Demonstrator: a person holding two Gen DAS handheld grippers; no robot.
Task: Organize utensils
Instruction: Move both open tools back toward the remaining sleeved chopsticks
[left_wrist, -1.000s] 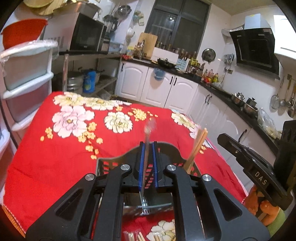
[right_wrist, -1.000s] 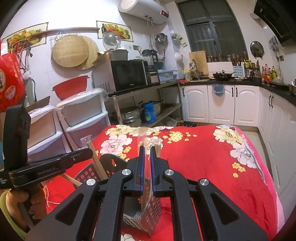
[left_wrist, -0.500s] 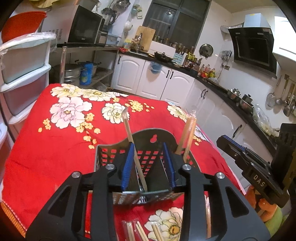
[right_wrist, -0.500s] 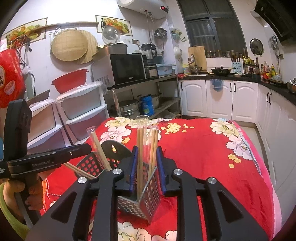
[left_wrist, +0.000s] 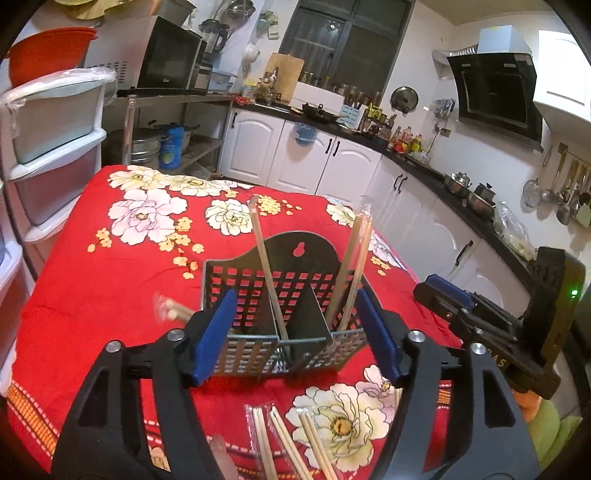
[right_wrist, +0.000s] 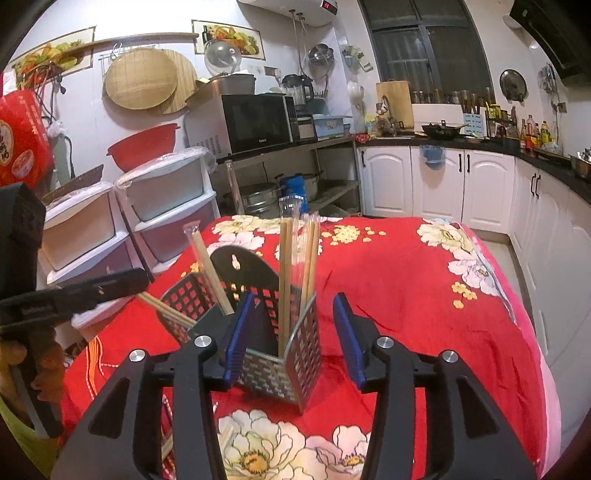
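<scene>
Chopsticks (left_wrist: 267, 273) are released into the holder (left_wrist: 280, 295) ahead as both grippers' jaws are opening, nothing gripped; the wrapped pairs (left_wrist: 288, 439) beneath the left gripper (left_wrist: 293, 332) should be fetched next.

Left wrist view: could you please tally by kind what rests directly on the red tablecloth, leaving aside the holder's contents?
Black utensil holder: 1
Wrapped chopstick packets lying near the front edge: 3
Total: 4, leaving out one packet by the holder's left side, which may be leaning out from inside.
</scene>
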